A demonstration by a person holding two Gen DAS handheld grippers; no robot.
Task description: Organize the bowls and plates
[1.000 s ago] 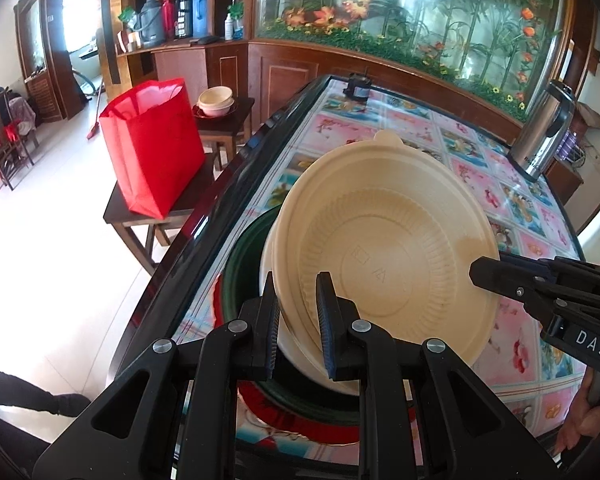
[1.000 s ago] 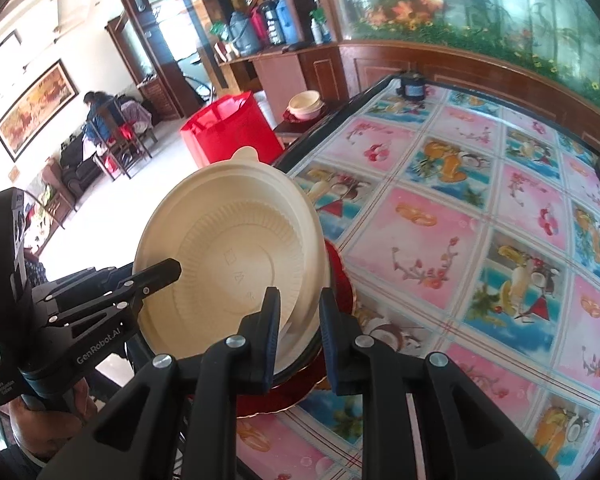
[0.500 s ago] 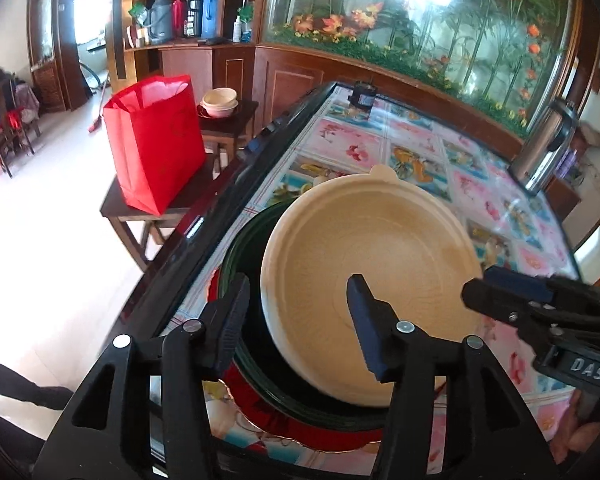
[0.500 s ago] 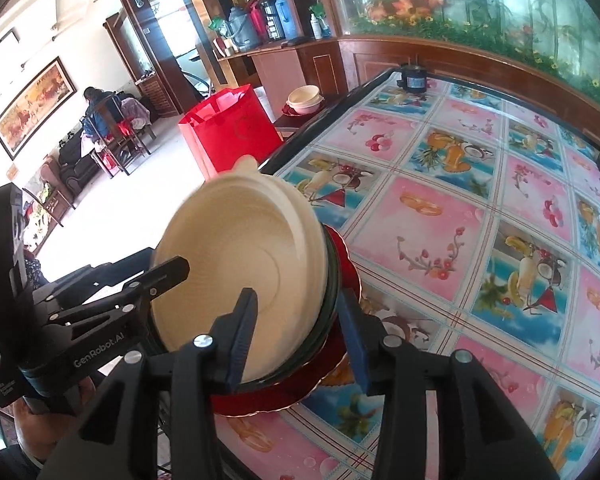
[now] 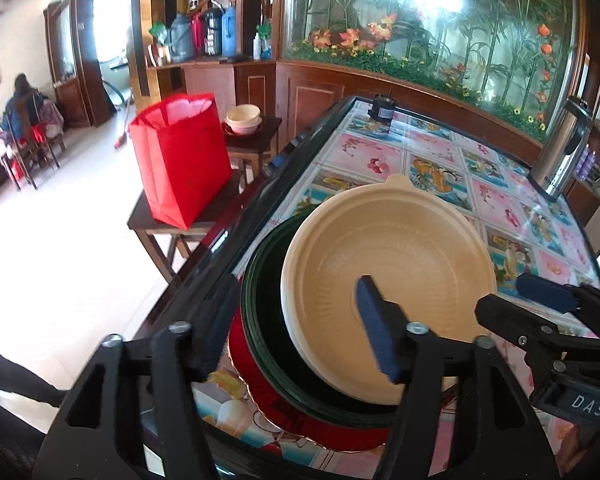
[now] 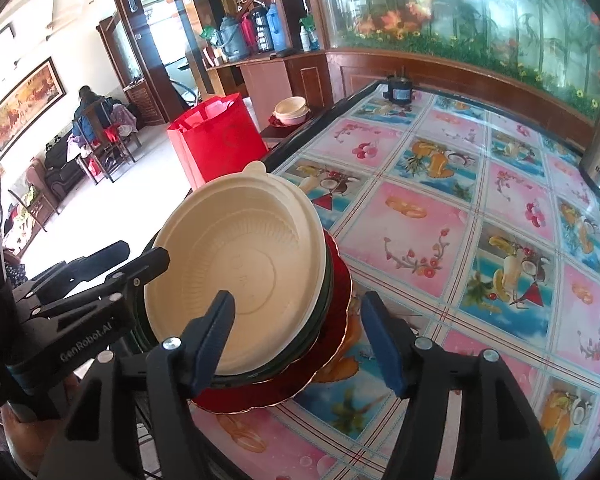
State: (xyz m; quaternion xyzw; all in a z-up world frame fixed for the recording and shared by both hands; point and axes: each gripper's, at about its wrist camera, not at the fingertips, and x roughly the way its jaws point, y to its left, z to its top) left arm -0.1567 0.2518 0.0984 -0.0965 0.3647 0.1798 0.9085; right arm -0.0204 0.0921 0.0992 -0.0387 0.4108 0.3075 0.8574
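A cream bowl point(image 5: 388, 272) lies in a dark green plate point(image 5: 264, 304), which rests on a red plate point(image 5: 260, 388) at the near left corner of the table. The same stack shows in the right wrist view: cream bowl point(image 6: 236, 268), green plate point(image 6: 324, 300), red plate point(image 6: 336, 320). My left gripper point(image 5: 296, 324) straddles the stack's near left rim, its jaws opening and clear of the bowl. My right gripper point(image 6: 296, 336) straddles the near right rim, its jaws also opening, pads off the rims. Each gripper shows in the other's view: right gripper point(image 5: 540, 300), left gripper point(image 6: 136, 256).
The table point(image 6: 460, 208) has a glossy fruit-patterned cloth. A steel thermos point(image 5: 560, 152) stands at the far right, a small black object point(image 5: 381, 109) at the far end. Beside the table, a red bag point(image 5: 180, 156) and stacked bowls point(image 5: 243, 119) sit on low wooden stools. A person sits far left.
Both grippers were shut on the cream bowl's near rim, holding it tilted up. They opened, and the bowl dropped flat into the green plate.
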